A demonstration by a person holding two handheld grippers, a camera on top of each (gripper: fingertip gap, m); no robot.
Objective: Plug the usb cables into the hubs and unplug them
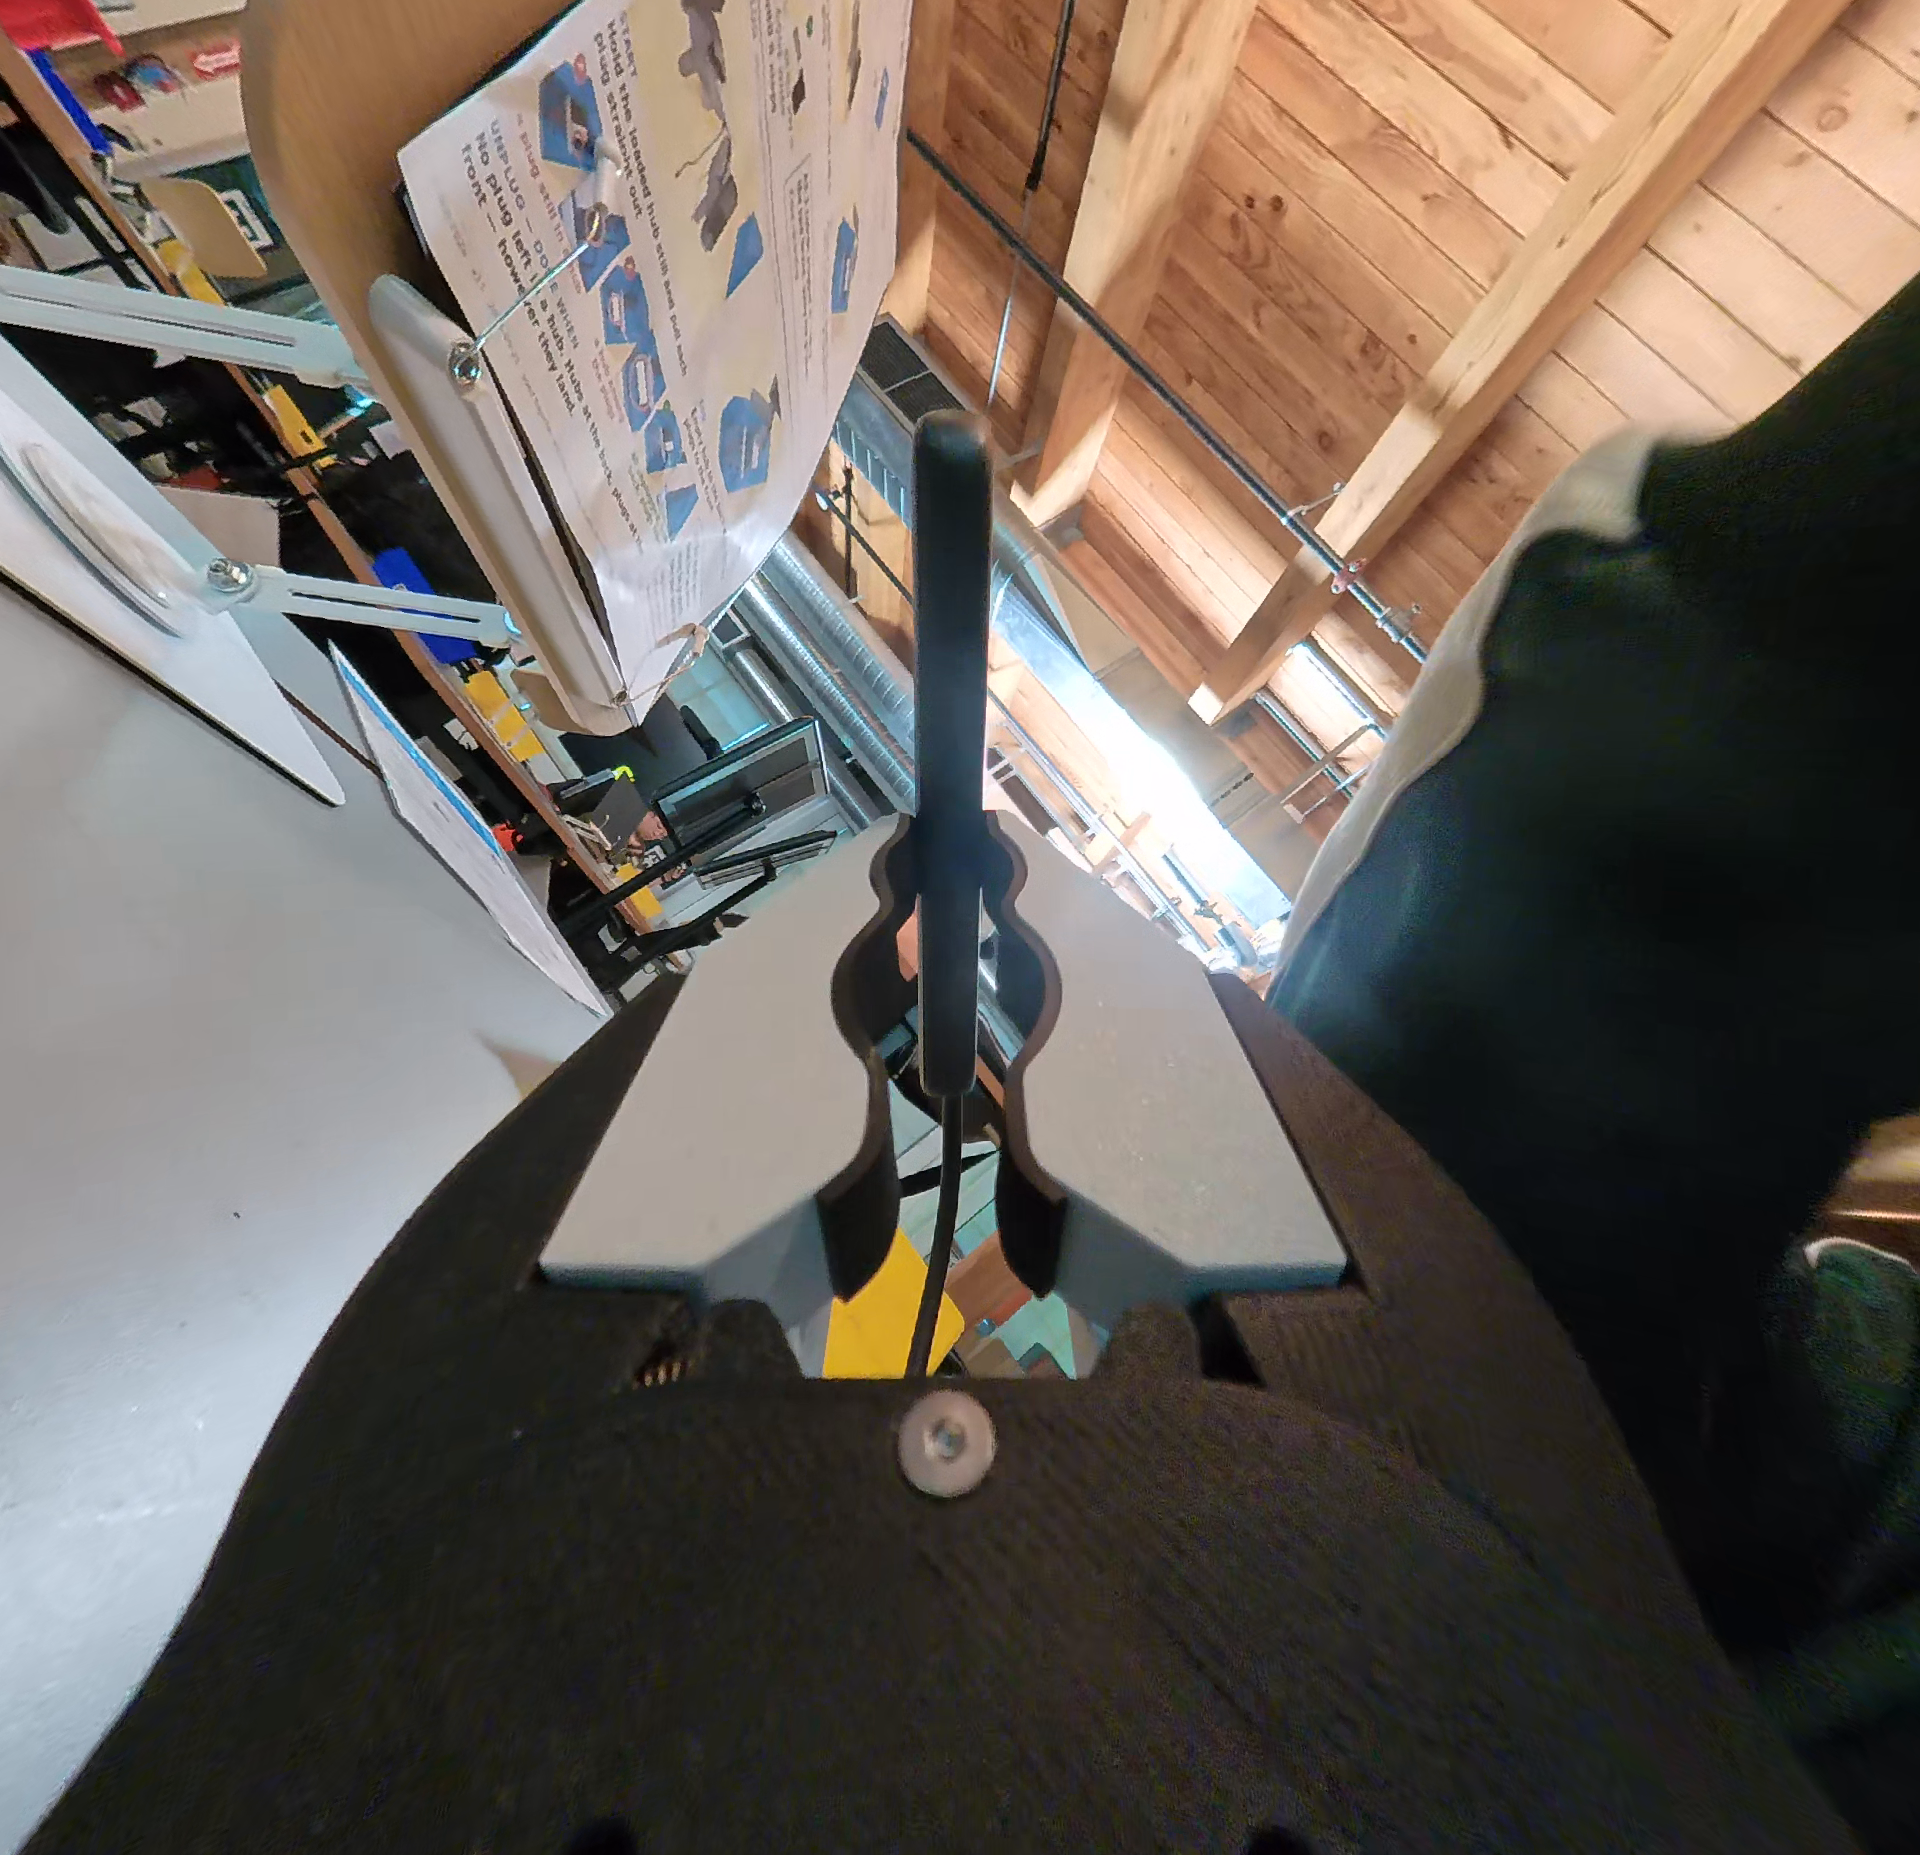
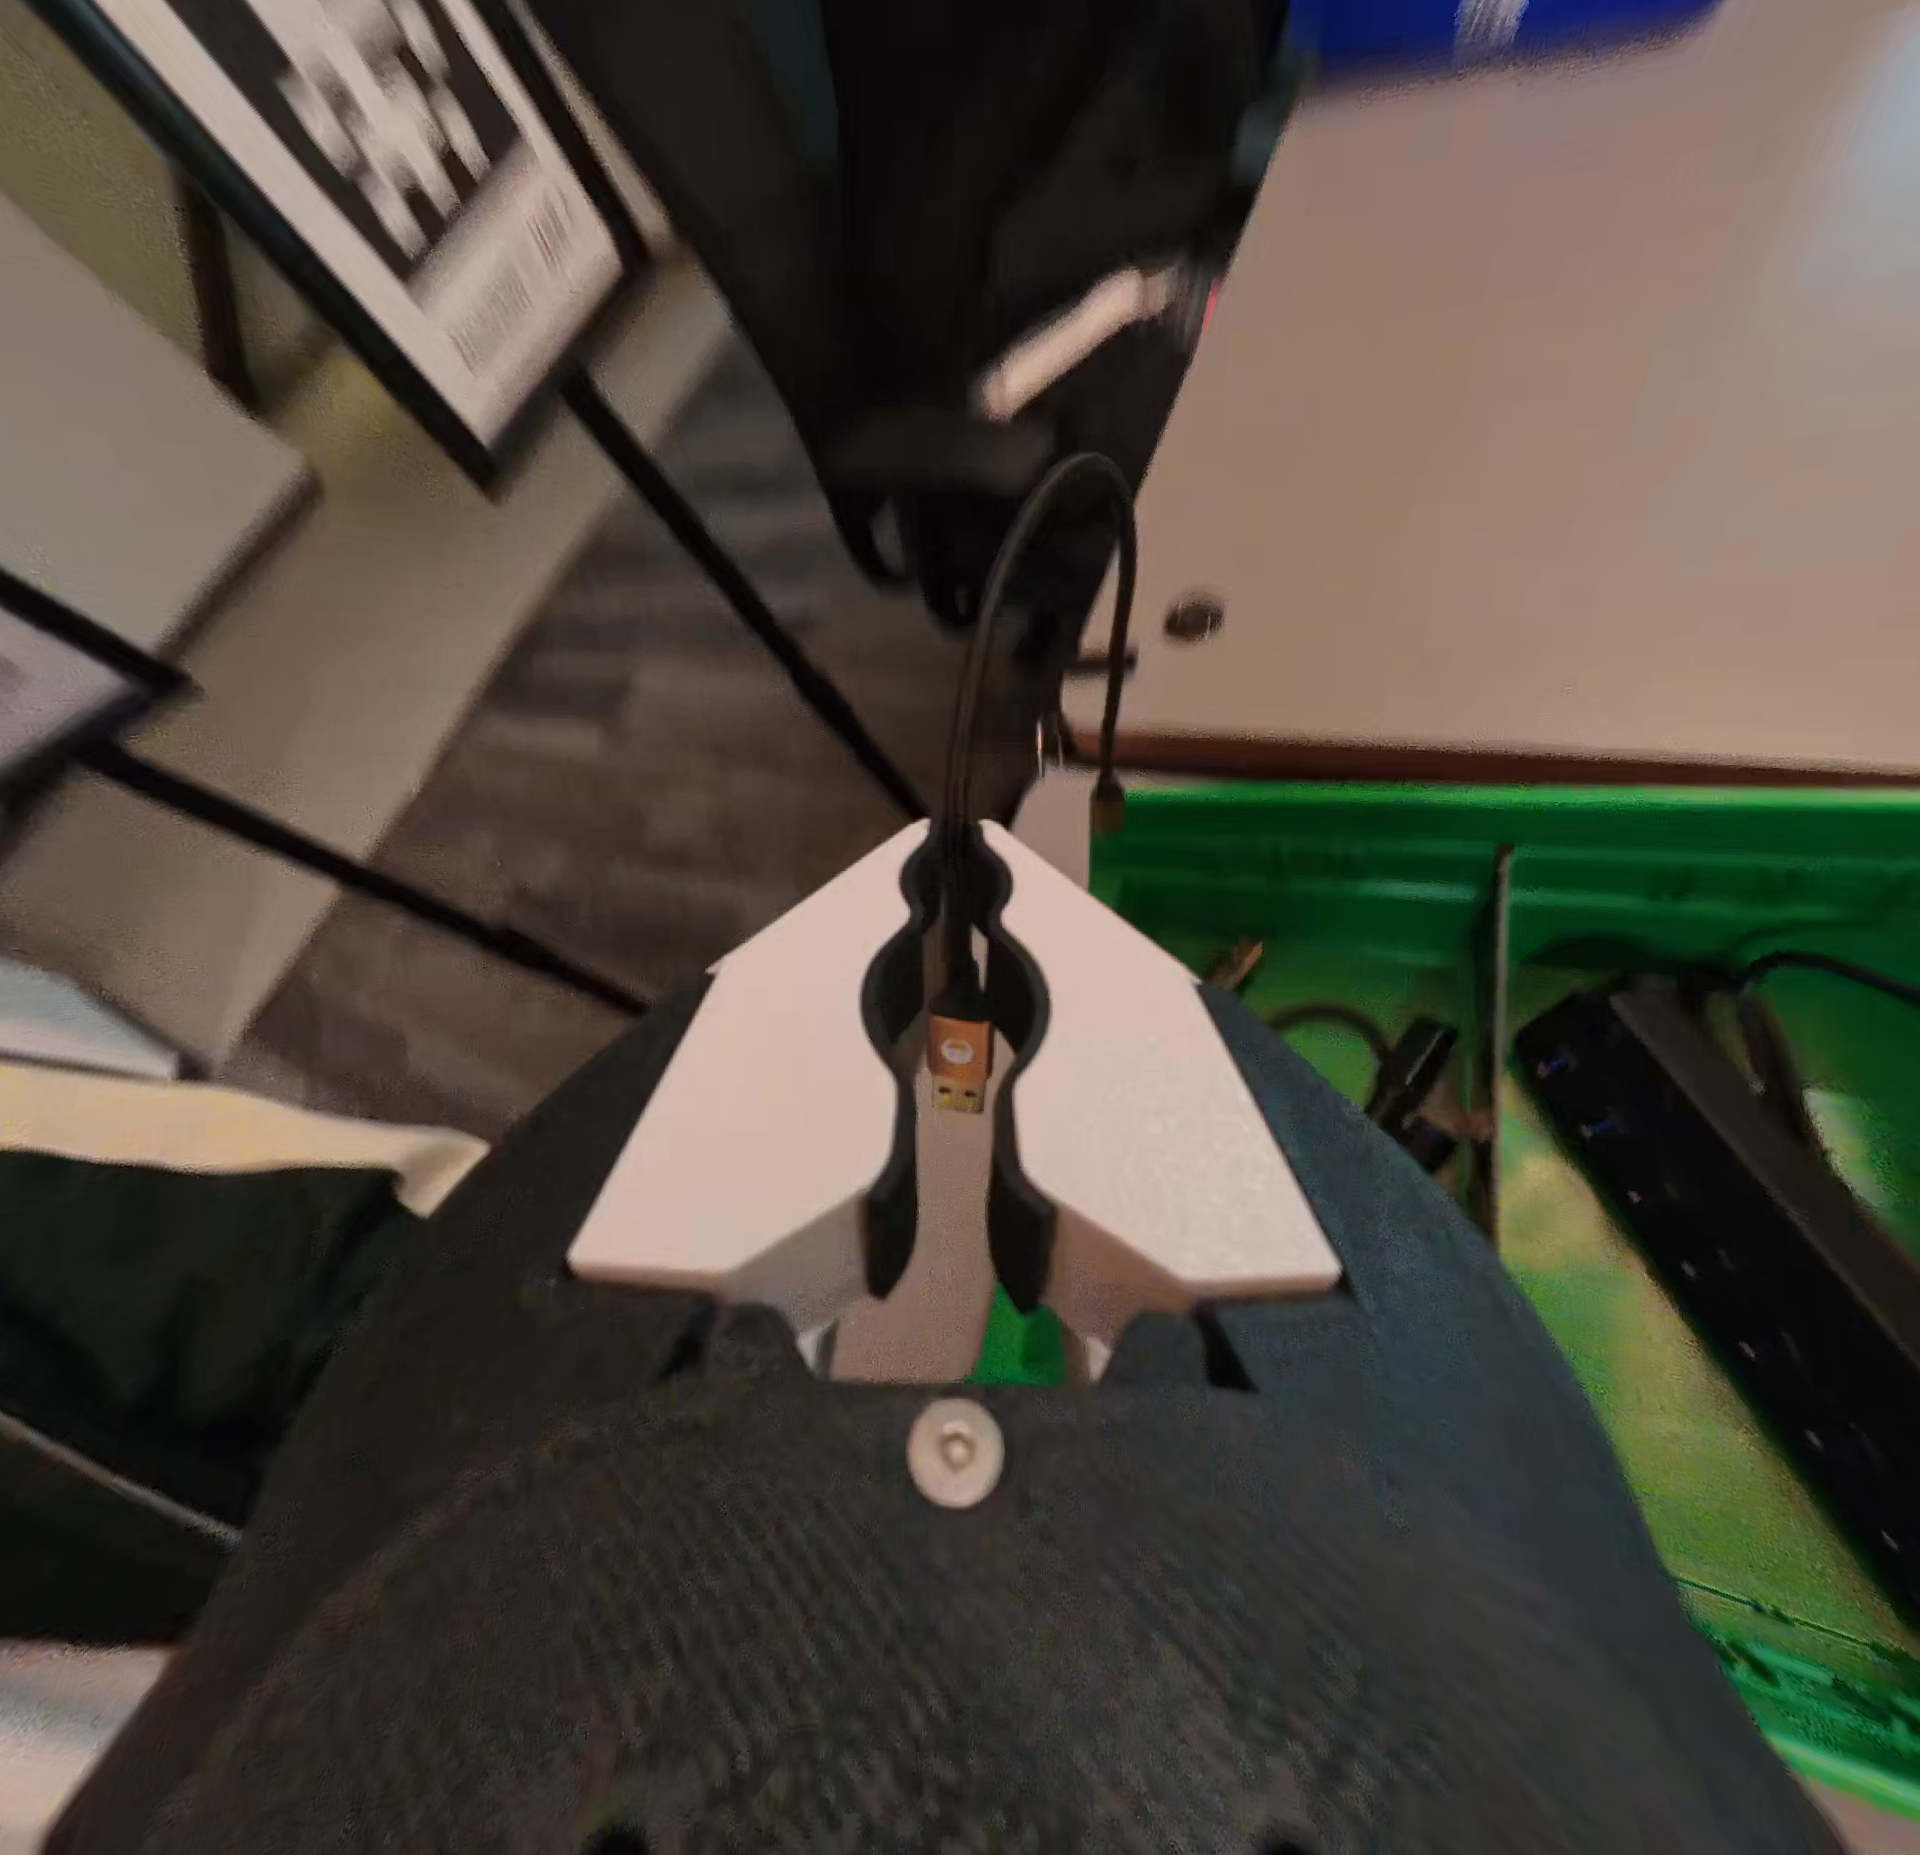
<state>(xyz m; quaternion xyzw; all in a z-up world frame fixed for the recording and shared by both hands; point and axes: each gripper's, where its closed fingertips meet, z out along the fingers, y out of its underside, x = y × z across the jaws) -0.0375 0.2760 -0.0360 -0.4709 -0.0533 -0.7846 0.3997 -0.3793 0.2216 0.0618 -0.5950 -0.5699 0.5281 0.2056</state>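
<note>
In the left wrist view my left gripper [image 1: 948,839] is shut on a slim black hub [image 1: 948,652], seen edge-on. The hub sticks out past the fingertips and points up at the wooden ceiling. Its thin black cable [image 1: 938,1244] runs back between the fingers. In the right wrist view my right gripper [image 2: 954,837] is shut on a black usb cable [image 2: 1039,501]. The cable's gold plug [image 2: 958,1062] lies behind the fingertips, pointing toward the camera. The cable loops forward and its small far plug [image 2: 1108,810] hangs free. This view is blurred.
A green bin [image 2: 1351,870] at the right holds a long black hub [image 2: 1704,1213] and more cables. A printed sheet [image 1: 675,247] hangs on a wooden board above a white table [image 1: 156,1078]. A person's dark sleeve [image 1: 1662,870] is at the right.
</note>
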